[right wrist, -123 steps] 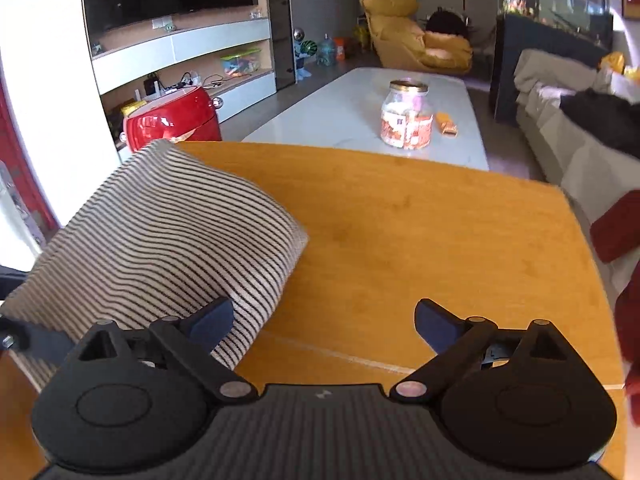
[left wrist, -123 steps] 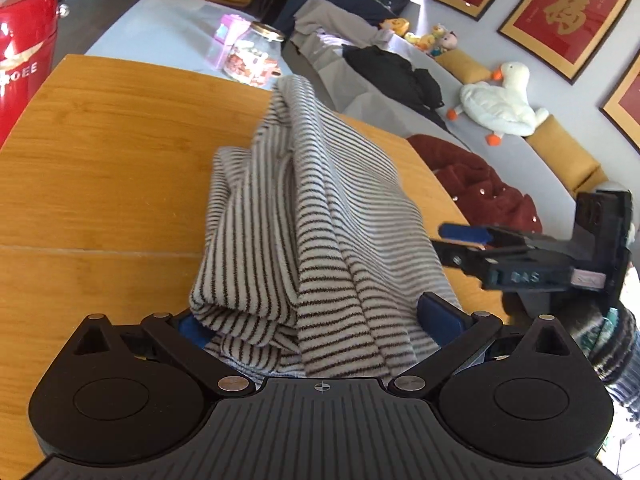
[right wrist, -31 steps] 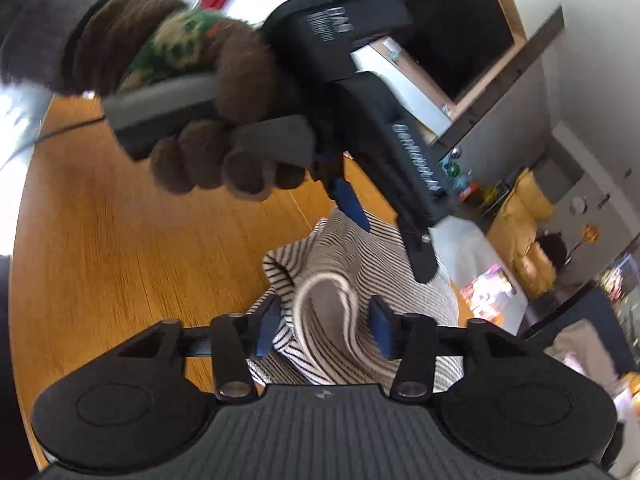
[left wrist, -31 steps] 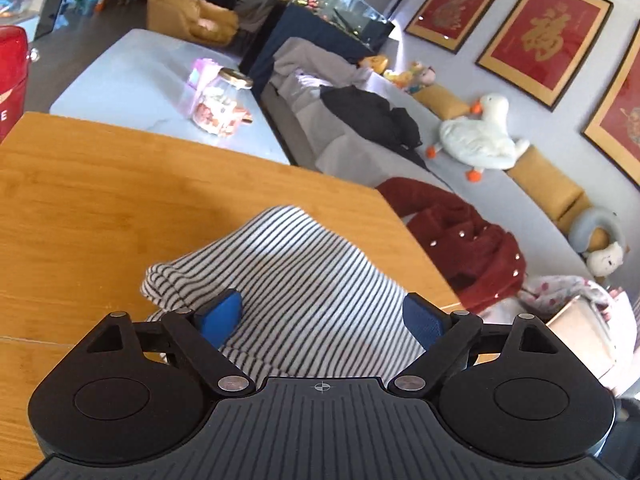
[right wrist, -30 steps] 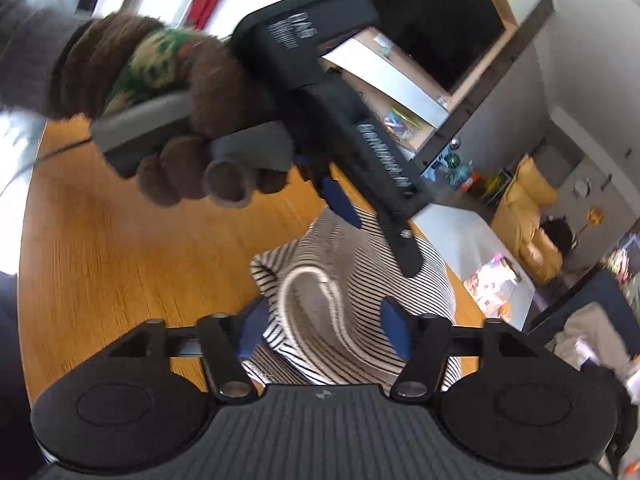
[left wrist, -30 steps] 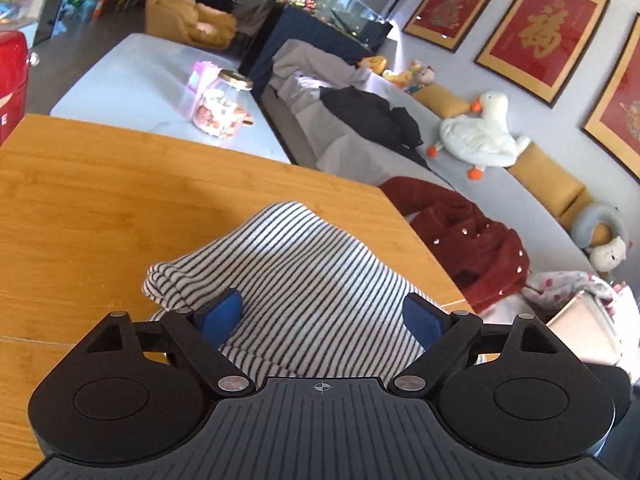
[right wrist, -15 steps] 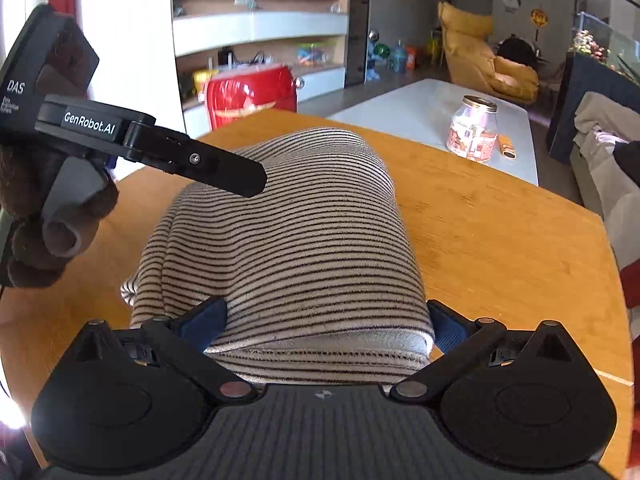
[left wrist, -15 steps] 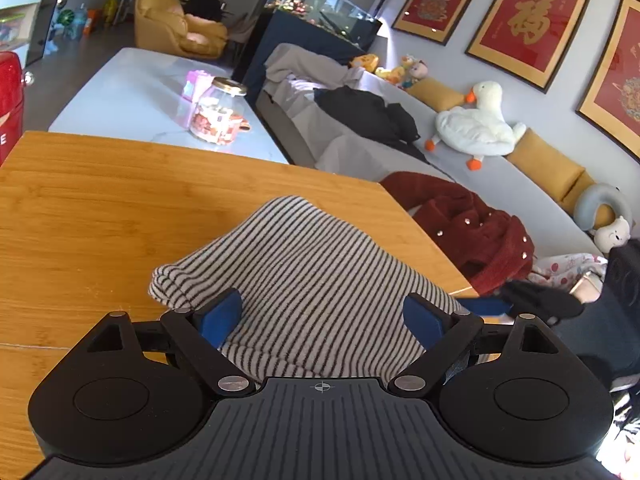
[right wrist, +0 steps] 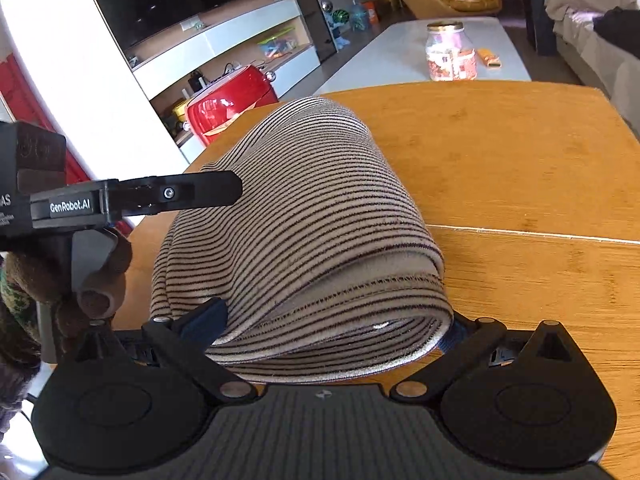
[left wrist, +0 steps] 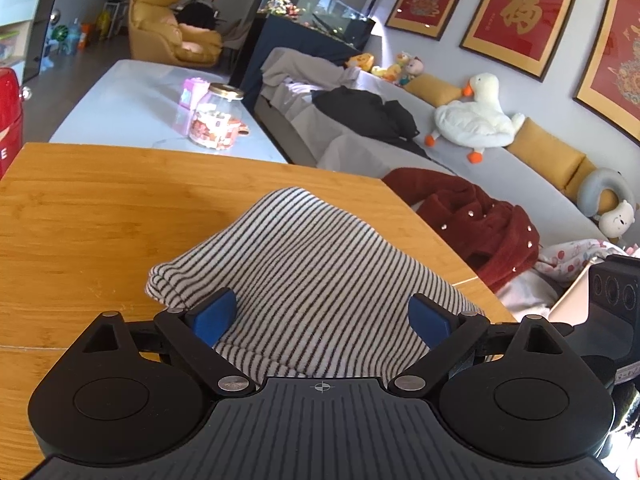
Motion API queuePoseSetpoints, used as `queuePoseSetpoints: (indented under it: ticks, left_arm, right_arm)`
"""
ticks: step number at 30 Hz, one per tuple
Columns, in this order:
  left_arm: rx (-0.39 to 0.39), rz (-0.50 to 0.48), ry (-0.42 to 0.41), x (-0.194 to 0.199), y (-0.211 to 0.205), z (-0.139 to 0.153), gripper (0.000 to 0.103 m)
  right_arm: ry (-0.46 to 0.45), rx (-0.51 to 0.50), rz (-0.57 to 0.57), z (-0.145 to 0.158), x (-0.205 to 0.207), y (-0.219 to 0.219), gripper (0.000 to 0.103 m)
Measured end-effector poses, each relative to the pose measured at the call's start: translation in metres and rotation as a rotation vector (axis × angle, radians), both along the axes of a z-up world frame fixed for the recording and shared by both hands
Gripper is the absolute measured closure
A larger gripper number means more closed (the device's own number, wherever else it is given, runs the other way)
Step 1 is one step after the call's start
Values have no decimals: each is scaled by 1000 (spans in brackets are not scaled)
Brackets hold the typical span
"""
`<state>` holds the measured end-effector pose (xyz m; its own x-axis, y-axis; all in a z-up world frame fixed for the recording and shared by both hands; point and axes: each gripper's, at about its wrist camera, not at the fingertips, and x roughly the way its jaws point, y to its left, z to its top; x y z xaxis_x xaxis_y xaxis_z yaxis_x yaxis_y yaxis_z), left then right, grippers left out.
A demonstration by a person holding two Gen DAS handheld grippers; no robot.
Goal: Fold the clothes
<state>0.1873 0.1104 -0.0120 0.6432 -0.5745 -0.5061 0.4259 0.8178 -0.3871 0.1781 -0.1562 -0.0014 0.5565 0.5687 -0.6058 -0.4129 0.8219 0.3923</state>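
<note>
Both my grippers, left (left wrist: 322, 314) and right (right wrist: 334, 320), are spread wide around the folded shirt (right wrist: 304, 224) near the tabletop's (right wrist: 520, 168) corner.

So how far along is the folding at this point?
The striped top already lies as a folded bundle on the wooden table. Both grippers are open around it, the left gripper at one end and the right gripper at the layered edge. Left to do: squaring it up, judging by the bulge.

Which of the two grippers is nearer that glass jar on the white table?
Cannot tell. Both grippers, left and right, straddle the striped garment on the wooden table; the jar sits well beyond both.
</note>
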Motion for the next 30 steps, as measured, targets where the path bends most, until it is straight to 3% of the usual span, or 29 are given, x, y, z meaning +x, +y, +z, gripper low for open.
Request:
queuePoseSetpoints:
  ticks: [5, 20, 21, 23, 27, 30]
  left_arm:
    - [3, -5, -6, -2, 3, -2, 7]
    - [11, -16, -41, -13, 8, -7, 6]
    - [6, -15, -39, -13, 9, -8, 6]
    - [-11, -18, -33, -13, 13, -9, 5]
    - [-44, -25, -21, -12, 18, -10, 0]
    - [-57, -41, -21, -7, 16, -12, 0]
  right_arm:
    - [12, 82, -9, 15, 2, -14, 0]
    - [204, -10, 151, -4, 136, 65, 3]
    - [217, -16, 162, -5, 145, 70, 5]
    - [242, -28, 184, -8, 162, 80, 29]
    - [12, -4, 274, 33, 117, 76, 39]
    - [-37, -95, 214, 25, 109, 67, 39]
